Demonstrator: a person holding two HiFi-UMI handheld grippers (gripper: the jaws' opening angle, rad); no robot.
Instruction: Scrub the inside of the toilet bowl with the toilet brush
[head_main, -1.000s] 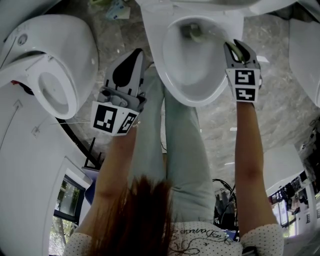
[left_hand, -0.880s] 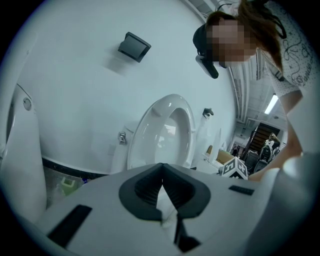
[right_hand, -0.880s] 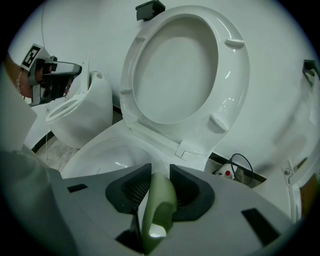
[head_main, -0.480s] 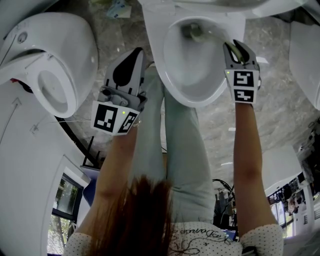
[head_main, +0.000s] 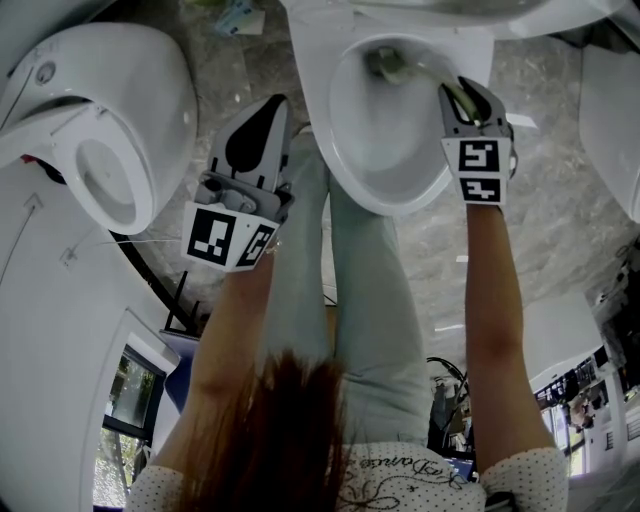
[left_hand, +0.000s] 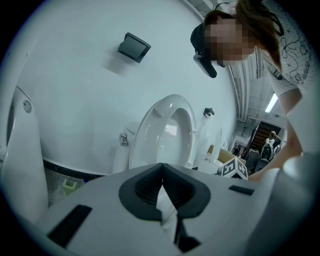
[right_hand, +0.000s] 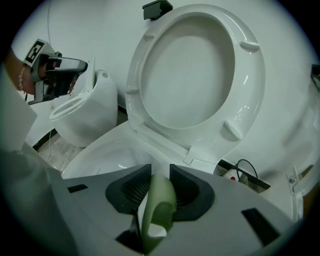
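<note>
So the brush (head_main: 386, 64) had its head way down at the far end of the bowl (head_main: 392, 160), right by the drain, with the pale green handle running back up along the bowl's right side. The right gripper (head_main: 466, 97) was clenched on that handle. In the right gripper view you could see the green grip squeezed between the two dark pads and poking out toward the camera. That gripper sat over the bowl's right rim. The seat (right_hand: 196, 75) was flipped up and standing behind the bowl against the white wall. The left gripper (head_main: 262, 125) wasn't doing anything: jaws pressed together with nothing in them, held outside the bowl, just beside its left edge and above the person's legs (head_main: 365, 290). The legs were in light trousers and ran right up to the front of the bowl. The person's bare forearms came up from the bottom of the head view, one to each gripper, with some dark hair hanging between them. Off to the left there was a second toilet (head_main: 105, 125), white too, well apart from the first. The floor (head_main: 560, 200) around both was grey, marble-looking stone.
</note>
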